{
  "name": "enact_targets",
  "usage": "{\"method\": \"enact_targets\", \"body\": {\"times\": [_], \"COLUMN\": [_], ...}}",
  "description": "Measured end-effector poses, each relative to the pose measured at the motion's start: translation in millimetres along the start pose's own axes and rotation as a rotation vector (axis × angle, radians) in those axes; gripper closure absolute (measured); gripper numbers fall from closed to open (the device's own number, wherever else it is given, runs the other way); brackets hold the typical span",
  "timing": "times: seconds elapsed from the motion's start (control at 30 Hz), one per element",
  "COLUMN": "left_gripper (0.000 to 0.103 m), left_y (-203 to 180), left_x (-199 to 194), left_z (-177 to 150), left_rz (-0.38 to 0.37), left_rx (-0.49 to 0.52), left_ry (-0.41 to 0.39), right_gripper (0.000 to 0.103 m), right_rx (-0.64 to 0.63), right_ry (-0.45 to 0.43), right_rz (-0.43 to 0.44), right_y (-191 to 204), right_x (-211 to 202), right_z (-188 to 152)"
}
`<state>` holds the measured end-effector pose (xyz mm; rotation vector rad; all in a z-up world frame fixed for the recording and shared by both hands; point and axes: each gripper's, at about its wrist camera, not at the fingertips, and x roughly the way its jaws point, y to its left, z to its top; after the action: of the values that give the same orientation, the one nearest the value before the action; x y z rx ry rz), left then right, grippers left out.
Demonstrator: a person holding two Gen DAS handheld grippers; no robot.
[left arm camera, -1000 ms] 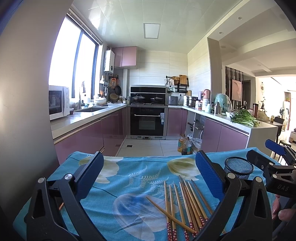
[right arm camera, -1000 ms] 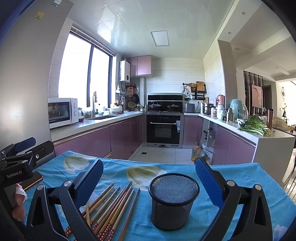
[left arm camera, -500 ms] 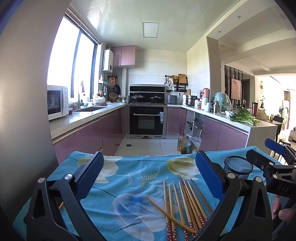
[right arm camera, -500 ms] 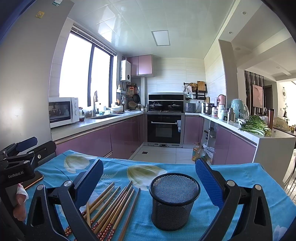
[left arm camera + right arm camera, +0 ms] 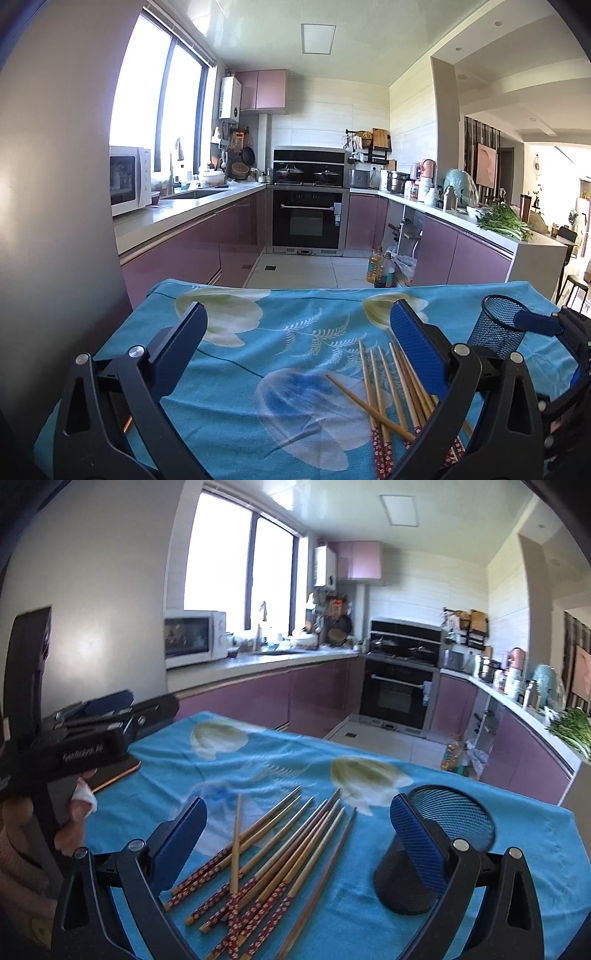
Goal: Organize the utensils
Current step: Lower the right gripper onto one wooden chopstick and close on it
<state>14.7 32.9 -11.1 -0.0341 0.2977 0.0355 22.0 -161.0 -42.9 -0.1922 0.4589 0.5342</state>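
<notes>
Several wooden chopsticks (image 5: 280, 853) with red patterned ends lie fanned on the blue flowered cloth (image 5: 258, 332); one lies across the others. A black mesh cup (image 5: 458, 819) stands upright to their right. My right gripper (image 5: 297, 812) hovers tilted down over the chopsticks, its jaws wide and closing, with no pad touching anything. The right finger hides part of the cup. My left gripper (image 5: 297, 317) is open and holds nothing, with the chopsticks (image 5: 384, 391) low by its right finger. In the left wrist view the cup (image 5: 495, 325) stands at far right beside the right gripper (image 5: 546, 325).
A dark notebook (image 5: 118, 771) lies at the cloth's left edge under the left gripper (image 5: 92, 738), which a hand holds. The table's far edge drops to the kitchen floor. Purple cabinets, an oven and counters stand beyond. A grey wall runs close along the left.
The right gripper has swung left and tipped down, from facing the cup to over the chopsticks. The left gripper has shifted a little, so the chopsticks sit further right in its view.
</notes>
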Motion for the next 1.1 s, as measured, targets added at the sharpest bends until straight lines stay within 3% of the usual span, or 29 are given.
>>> {"method": "enact_targets", "body": {"times": [0.13, 0.23, 0.43, 0.77, 0.8, 1.1], "left_gripper": [0.005, 0.005, 0.005, 0.005, 0.005, 0.006], "left_y": [16, 25, 32, 23, 23, 16], "left_x": [7, 11, 16, 26, 28, 38], "left_z": [-4, -8, -14, -19, -20, -23], "left_rz": [0.013, 0.015, 0.008, -0.026, -0.029, -0.076], "left_rx": [-0.008, -0.017, -0.02, -0.002, 0.0, 0.02], "left_ry": [0.042, 0.064, 0.089, 0.117, 0.118, 0.161], "right_gripper": [0.042, 0.06, 0.085, 0.091, 0.097, 0.098], "right_rx": [-0.05, -0.071, -0.026, 0.074, 0.084, 0.159], "right_ry": [0.146, 0.244, 0.393, 0.447, 0.443, 0.371], "right_rz": [0.111, 0.133, 0.204, 0.258, 0.27, 0.29], "right_y": [23, 32, 29, 12, 11, -4], "right_x": [32, 55, 86, 97, 96, 78], "right_z": [-6, -10, -15, -18, -17, -11]}}
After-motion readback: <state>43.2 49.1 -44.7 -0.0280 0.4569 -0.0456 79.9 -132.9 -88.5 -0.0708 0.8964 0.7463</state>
